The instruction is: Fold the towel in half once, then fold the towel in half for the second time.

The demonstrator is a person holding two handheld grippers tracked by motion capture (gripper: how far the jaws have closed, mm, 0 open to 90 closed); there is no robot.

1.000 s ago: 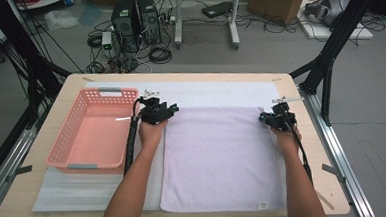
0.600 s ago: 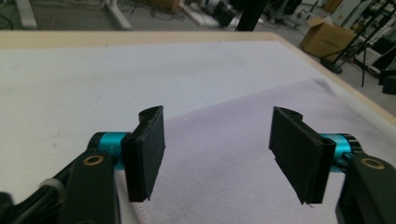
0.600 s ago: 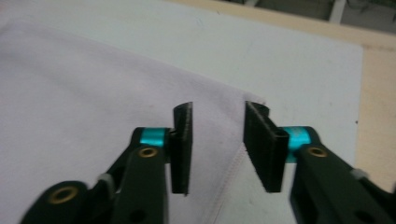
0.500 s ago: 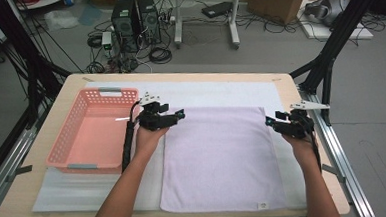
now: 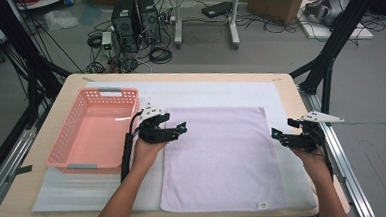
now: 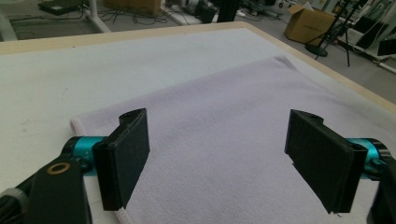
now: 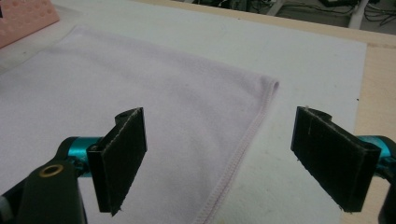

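Lilac towel [image 5: 218, 157] flat on white mat, center of table — pink basket [image 5: 94, 131] to its left. Left gripper [image 5: 178, 130] over towel's far-left corner, right gripper [image 5: 278, 135] at right edge — both jaws wide, holding nothing.

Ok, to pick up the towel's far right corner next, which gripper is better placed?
The right gripper, probably. Its open fingers straddle the towel's right edge, that corner just ahead. The left gripper sits at the opposite edge.
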